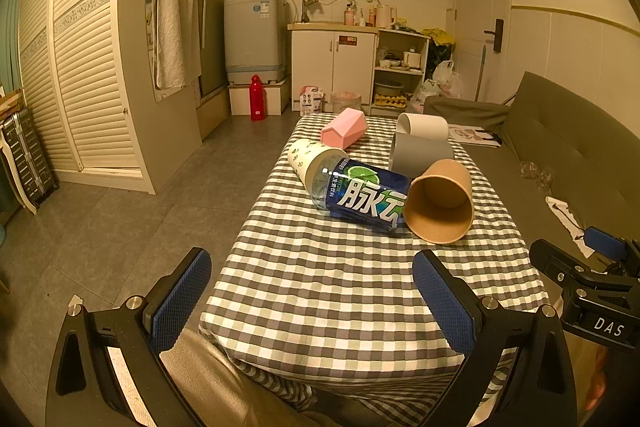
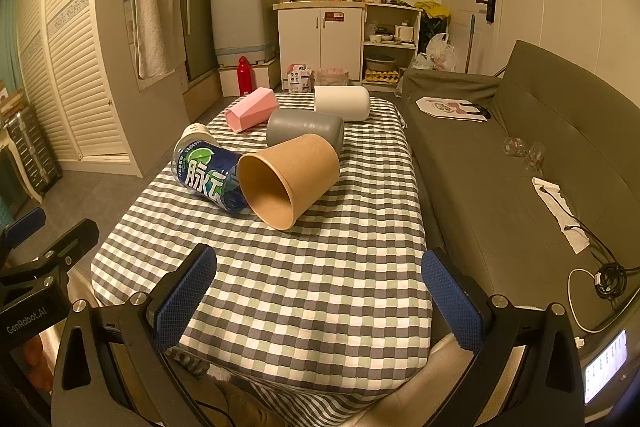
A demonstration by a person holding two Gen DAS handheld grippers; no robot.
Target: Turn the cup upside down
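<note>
**Crowded cups, wide-open tongs**

We hold both tongs released and empty at the near edge of the checked table: the left gripper and the right gripper, each with its blue pads spread wide. Farther off, the brown paper cup lies on its side, mouth toward us, touching the blue-labelled bottle on its left and the grey cup behind it. We judge the risks as crushing the thin paper wall with too hard a pinch, and nudging the round bottle so it rolls toward the left edge. The soft cloth may also let the cup tip once inverted.
</note>
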